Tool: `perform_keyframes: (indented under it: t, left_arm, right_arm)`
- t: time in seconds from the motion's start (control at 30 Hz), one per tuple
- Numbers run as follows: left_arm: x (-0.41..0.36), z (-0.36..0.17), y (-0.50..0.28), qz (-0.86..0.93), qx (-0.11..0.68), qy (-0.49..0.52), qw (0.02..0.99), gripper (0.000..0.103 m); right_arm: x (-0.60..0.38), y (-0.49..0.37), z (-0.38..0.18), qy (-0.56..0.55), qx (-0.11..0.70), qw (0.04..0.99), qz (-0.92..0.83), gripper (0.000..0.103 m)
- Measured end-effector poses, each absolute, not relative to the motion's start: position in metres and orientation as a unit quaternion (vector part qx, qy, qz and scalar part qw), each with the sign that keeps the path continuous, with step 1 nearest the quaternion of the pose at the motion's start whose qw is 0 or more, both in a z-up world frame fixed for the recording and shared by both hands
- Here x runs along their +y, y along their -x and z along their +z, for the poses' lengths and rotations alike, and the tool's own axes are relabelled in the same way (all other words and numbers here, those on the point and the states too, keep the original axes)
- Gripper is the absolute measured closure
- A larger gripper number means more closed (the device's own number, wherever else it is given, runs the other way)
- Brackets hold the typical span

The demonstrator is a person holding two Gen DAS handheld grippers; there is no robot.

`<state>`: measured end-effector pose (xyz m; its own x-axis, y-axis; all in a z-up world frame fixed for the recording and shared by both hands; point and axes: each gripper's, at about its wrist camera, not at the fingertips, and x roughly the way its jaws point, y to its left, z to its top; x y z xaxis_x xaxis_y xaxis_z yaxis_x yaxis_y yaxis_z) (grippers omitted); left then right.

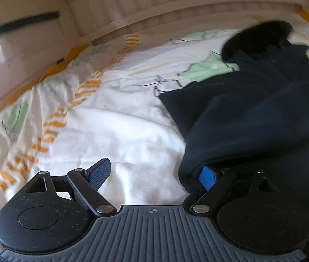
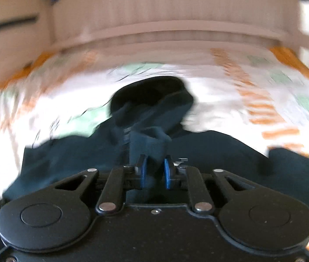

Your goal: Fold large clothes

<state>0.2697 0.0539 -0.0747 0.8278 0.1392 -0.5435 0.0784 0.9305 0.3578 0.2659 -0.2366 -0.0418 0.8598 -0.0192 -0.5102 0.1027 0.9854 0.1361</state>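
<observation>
From the left wrist, my left gripper (image 1: 154, 174) stands spread at the dark navy garment's (image 1: 252, 113) edge on the patterned bedsheet (image 1: 110, 120), grasping nothing. From the blurred right wrist, my right gripper (image 2: 155, 171) seemingly pinches a raised fold, ready to carry it over.

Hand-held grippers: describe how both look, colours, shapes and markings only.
The left hand-held gripper has a black ribbed body with a small crosshair mark, two round black discs, black link arms with silver pins, and textured blue pads. The right hand-held gripper has the same discs, arms and blue pads, on a smooth speckled black body.
</observation>
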Motion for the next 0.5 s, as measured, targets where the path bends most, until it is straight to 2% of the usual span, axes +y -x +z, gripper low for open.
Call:
perform_keyframes:
  t: [0.13, 0.23, 0.4, 0.5]
  left_arm:
    - [0.042, -0.069, -0.256, -0.038, 0.301, -0.259, 0.917, 0.02]
    - [0.046, -0.06, -0.243, -0.094, 0.321, -0.259, 0.906, 0.02]
    - [0.076, -0.022, -0.238, -0.142, 0.329, -0.102, 0.928, 0.02]
    - [0.092, -0.011, -0.258, -0.121, 0.333, 0.007, 0.935, 0.02]
  right_arm:
    - [-0.281, -0.259, -0.06, -0.137, 0.292, 0.945, -0.061, 0.079]
    - [-0.29, -0.256, -0.079, -0.147, 0.317, 0.935, -0.063, 0.079]
    - [-0.284, -0.251, -0.09, -0.123, 0.328, 0.935, -0.057, 0.069]
    - [-0.283, -0.248, -0.093, -0.121, 0.327, 0.935, -0.056, 0.069]
